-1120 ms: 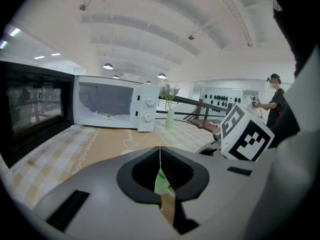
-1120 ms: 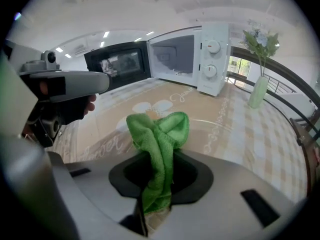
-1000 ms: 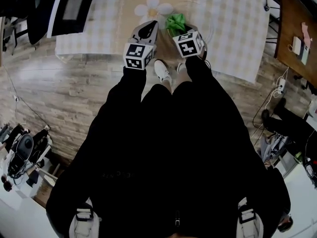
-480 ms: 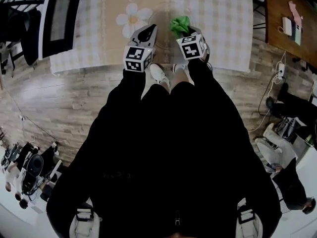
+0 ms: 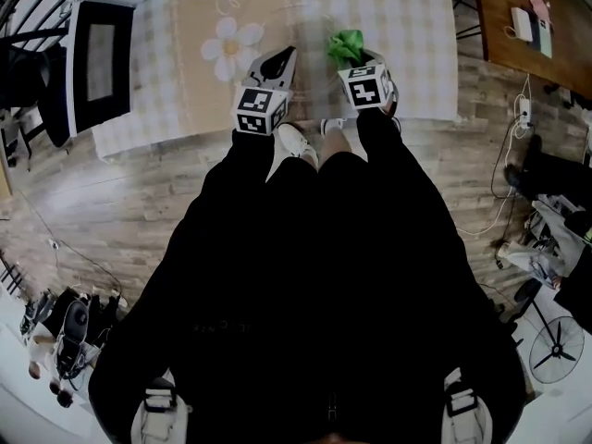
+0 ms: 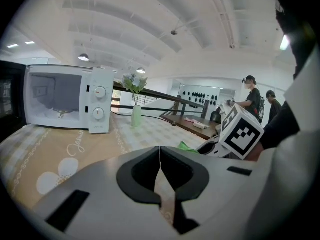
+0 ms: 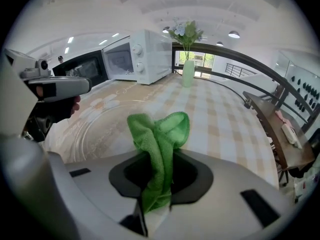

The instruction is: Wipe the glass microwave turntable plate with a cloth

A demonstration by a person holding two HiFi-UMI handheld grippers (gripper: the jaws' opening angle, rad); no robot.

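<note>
left hand-held gripper closed, right hand-held gripper pinching cloth

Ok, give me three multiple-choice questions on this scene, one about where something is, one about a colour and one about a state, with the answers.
1. Where does the glass plate lie?
A) inside the microwave
B) on the tablecloth
C) on the floor

2. What colour is the cloth?
A) blue
B) white
C) green

3. How is the left claw?
A) shut and empty
B) shut on the cloth
C) wide open

Answers:
1 B, the plate's rim shows flat on the tablecloth ahead of the right claw.
2 C, the cloth pinched in the right claw is bright green.
3 A, its jaws meet with nothing between them.
</note>
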